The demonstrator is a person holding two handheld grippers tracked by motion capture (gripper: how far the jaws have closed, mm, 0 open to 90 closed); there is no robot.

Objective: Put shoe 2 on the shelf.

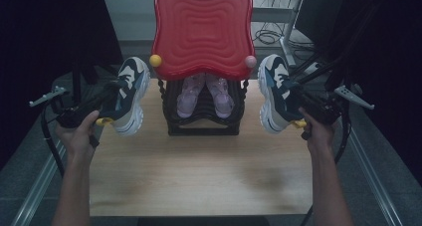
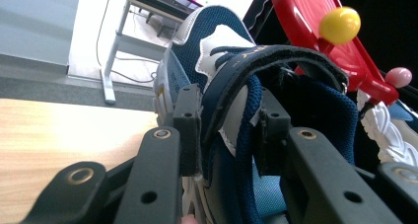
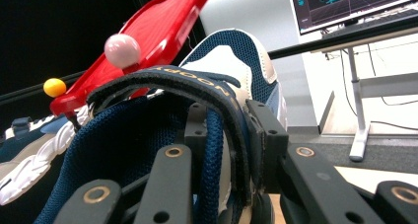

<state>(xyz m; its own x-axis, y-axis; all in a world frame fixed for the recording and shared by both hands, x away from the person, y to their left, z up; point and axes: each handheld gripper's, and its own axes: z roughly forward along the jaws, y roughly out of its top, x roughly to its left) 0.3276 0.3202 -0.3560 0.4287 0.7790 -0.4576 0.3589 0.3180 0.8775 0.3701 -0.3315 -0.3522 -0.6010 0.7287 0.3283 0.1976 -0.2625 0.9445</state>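
- From above, my table [image 1: 199,171] is dimly lit, its surroundings almost black.
- Bright white glare fills the background behind my gripper views.
- My jaws, close up, look slightly soft.

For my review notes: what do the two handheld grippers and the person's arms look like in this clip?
Both the left gripper and the right gripper are black, with flat bar jaws studded with round rivets and holes, seen up close in each gripper view. Each carries a grey three-cornered plate on top and a yellow part underneath, and trails a thick black cable. The forearms are bare, with no sleeves or gloves visible.
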